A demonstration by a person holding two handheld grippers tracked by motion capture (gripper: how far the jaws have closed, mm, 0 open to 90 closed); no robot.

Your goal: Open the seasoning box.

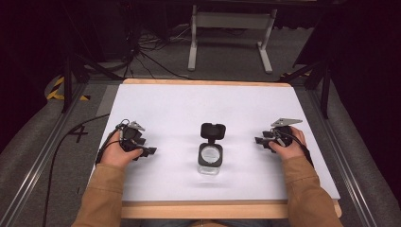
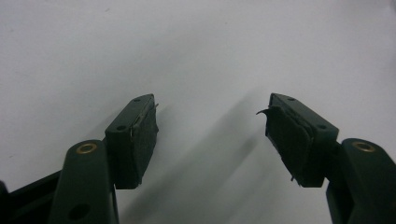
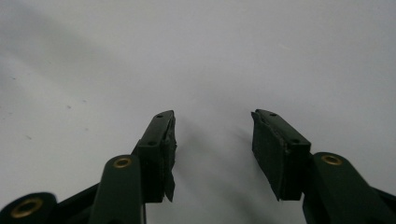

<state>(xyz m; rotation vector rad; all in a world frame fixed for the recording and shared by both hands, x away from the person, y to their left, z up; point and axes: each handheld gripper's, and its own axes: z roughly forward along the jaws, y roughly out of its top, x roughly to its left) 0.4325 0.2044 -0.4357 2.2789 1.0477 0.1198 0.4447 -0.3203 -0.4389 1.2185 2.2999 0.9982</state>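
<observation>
Jar [image 1: 209, 160], clear-walled with a black collar and its black flip lid [image 1: 213, 131] hinged back toward the far edge, stands upright on the white table sheet [image 1: 189, 104], about midway between the left and right edges and nearer the near edge. Mouth faces up; contents cannot be told.

Left gripper [image 1: 150, 151] rests low over the sheet to the left of the jar, well apart from it, held in the person's left hand [image 1: 118, 150], jaws pointing toward the jar. In the left gripper view its jaws stand wide apart with nothing but bare sheet between the pads [image 2: 140, 140].

Right gripper [image 1: 259, 141] sits to the right of the jar, likewise well apart, in the right hand [image 1: 288, 147]. Right gripper view: jaws wide, pads [image 3: 271, 154] clear, empty sheet between
</observation>
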